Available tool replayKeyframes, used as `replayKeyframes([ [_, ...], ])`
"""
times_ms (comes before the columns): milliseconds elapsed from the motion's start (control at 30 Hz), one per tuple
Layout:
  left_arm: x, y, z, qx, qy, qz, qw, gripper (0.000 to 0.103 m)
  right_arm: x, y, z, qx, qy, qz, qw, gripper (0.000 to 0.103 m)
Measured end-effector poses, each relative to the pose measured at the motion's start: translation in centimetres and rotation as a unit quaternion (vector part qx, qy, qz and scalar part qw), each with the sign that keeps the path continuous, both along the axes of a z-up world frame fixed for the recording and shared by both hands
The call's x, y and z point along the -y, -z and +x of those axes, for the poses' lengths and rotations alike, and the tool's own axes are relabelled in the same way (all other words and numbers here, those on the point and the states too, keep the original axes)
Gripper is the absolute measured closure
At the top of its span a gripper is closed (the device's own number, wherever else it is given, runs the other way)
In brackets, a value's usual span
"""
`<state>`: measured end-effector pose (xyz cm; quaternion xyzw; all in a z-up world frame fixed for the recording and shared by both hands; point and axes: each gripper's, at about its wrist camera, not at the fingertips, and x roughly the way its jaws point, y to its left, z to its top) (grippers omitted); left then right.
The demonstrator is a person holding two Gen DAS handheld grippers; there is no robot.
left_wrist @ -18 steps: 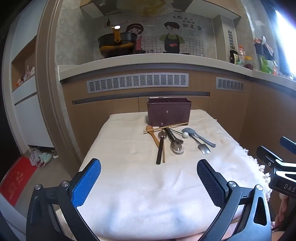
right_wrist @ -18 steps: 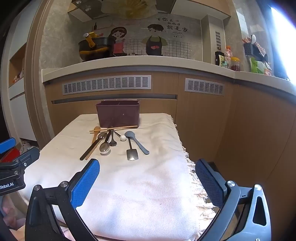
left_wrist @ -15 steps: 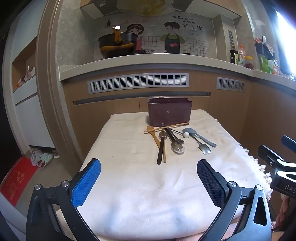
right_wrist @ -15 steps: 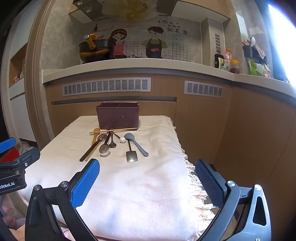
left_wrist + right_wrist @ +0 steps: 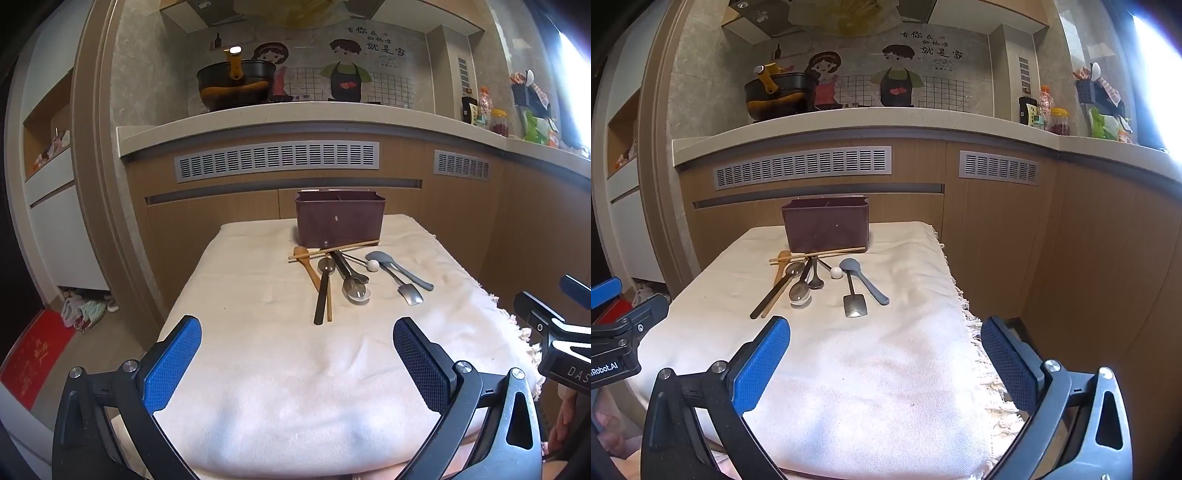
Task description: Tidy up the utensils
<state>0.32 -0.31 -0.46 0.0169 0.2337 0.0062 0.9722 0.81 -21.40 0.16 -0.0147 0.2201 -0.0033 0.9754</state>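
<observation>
Nearest to me, the left gripper (image 5: 297, 354) and the right gripper (image 5: 884, 352) hang over the near edge of the table (image 5: 258, 369), both with jaws spread as wide as they go and nothing between them; each tilts a little downward toward the cloth (image 5: 886, 369), a soft cream throw that will give and bunch under a pressing fingertip. The utensils lie well beyond them, in a loose heap toward the far edge. Closest in the heap are the ends of a dark-handled spoon (image 5: 321, 295) and a wooden spoon (image 5: 308, 267), lying side by side and seemingly touching. They look light and stiff, and the free handle ends are the place to pinch. Right of them, metal spoons (image 5: 352, 284) overlap, bowls toward the near edge; these look thin and slippery, likely to skate on a flat pinch, so a grip across the handle seems safer. Further right a small metal spade (image 5: 854, 299) and a grey spoon (image 5: 864, 278) lie apart from the rest, the easiest to take cleanly. A small white ball (image 5: 373, 264) sits among them; what it belongs to I cannot tell. Chopsticks (image 5: 334, 250) lie crosswise over the heap's far end, thin and prone to roll. Behind them, at the far edge, stands the dark box (image 5: 340, 219), open-topped and seemingly divided.
</observation>
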Motion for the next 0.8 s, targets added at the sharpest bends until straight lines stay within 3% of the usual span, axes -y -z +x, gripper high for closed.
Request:
replayKeyframes([
  [800,-0.21,0.51,0.62,-0.018,0.0,0.0,0.9998,0.0,-0.28,0.12,0.27,-0.003,-0.003,-0.003,1.0,0.0],
])
